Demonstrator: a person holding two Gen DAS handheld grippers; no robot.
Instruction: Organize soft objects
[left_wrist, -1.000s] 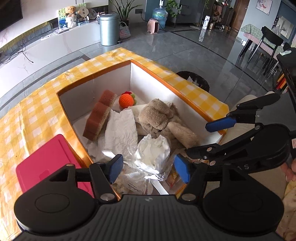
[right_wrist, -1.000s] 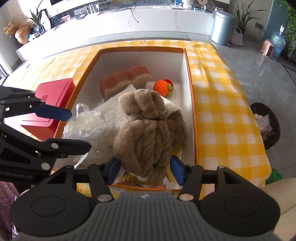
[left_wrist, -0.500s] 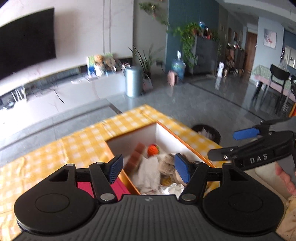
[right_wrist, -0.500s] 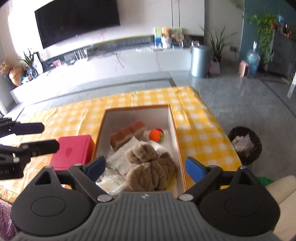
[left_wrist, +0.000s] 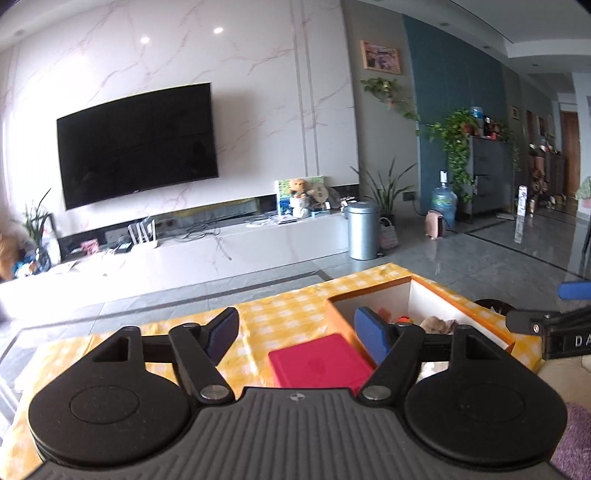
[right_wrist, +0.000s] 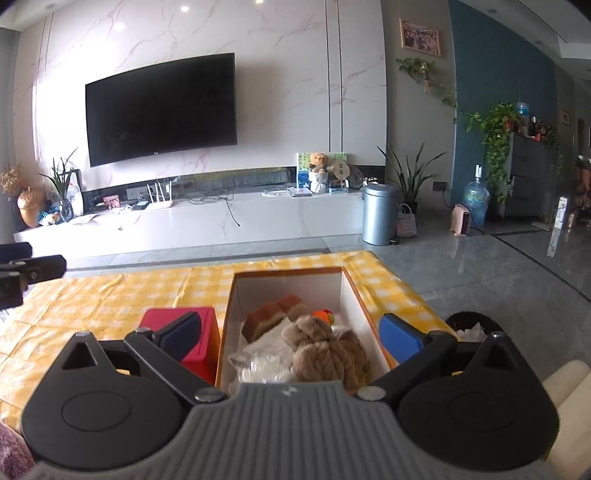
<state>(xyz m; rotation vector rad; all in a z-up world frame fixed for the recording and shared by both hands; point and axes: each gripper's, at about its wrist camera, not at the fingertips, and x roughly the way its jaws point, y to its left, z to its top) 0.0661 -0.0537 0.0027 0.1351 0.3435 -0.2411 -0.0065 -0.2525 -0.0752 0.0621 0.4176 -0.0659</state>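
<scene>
Both grippers (right_wrist: 291, 334) spread above box (right_wrist: 352, 291)

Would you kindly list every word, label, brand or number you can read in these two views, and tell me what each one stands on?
"DA": white letters on the body of the right claw, cut off by the edge of the left wrist view.
Small round emblem on the left claw's grey housing: a symbol, no readable text.
Logo under the TV screen: too small to read.
Label on the water jug: too blurred to read.
</scene>
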